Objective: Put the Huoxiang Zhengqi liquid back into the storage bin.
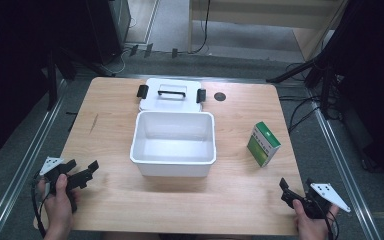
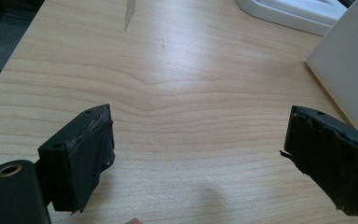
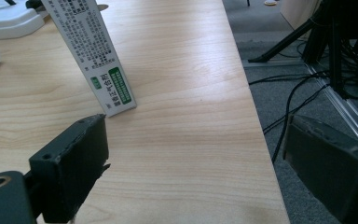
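Observation:
An open white bin (image 1: 172,150) stands mid-table, and its wall (image 2: 349,70) rises at the right of the left gripper view. Its white lid (image 1: 170,95), with a black handle and two black clips, lies flat just behind it. A green and white carton (image 1: 263,143) stands upright to the bin's right; in the right gripper view the carton (image 3: 91,51) is close ahead, left of centre. My left gripper (image 1: 83,167) rests at the table's front left, open and empty (image 2: 198,154). My right gripper (image 1: 296,186) sits at the front right corner, open and empty (image 3: 196,163).
A small black round disc (image 1: 220,96) sits in the tabletop right of the lid. The table's right edge (image 3: 251,107) runs close beside my right gripper, with cables (image 3: 298,88) and tripod legs (image 1: 305,67) on the floor beyond. Bare wood (image 1: 180,200) spans the table front.

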{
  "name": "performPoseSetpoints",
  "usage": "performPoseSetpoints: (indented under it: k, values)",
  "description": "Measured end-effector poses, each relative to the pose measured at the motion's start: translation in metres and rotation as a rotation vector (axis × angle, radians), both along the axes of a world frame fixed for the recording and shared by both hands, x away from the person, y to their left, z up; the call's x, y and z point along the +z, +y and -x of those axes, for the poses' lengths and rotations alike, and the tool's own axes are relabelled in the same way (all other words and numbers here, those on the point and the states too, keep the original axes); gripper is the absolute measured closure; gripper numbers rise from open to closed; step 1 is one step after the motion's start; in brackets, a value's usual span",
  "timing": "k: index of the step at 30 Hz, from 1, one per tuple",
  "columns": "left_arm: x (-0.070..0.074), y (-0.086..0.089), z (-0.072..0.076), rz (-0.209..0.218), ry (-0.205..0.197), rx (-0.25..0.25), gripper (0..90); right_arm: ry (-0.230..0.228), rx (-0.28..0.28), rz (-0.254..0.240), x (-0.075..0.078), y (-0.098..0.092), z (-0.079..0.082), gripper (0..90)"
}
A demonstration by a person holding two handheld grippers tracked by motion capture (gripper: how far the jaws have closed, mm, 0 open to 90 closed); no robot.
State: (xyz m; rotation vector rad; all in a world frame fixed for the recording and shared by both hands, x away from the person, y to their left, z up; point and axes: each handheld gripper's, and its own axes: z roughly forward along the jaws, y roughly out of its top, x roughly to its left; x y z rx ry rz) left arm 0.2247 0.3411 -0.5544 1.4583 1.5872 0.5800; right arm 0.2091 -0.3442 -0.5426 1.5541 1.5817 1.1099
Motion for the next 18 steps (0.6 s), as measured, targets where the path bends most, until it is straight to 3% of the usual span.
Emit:
performPoseSetpoints:
  k: [2, 11, 13, 18]
  values:
    - [0.0, 0.0, 0.0, 0.001, 0.0, -0.001, 9.2, 0.002, 0.005, 0.003, 0.0, 0.001, 0.0, 15.4]
    - [0.0, 0.0, 0.0, 0.004, 0.003, -0.003, 9.2, 0.056, 0.084, 0.041, 0.007, 0.006, -0.002, 20.9]
    - [0.0, 0.0, 0.0, 0.004, -0.003, -0.008, 9.2, 0.098, 0.111, 0.071, 0.008, 0.009, -0.006, 21.0]
    - [0.0, 0.0, 0.001, 0.006, -0.006, -0.008, 9.2, 0.146, 0.138, 0.104, 0.014, 0.012, -0.014, 20.9]
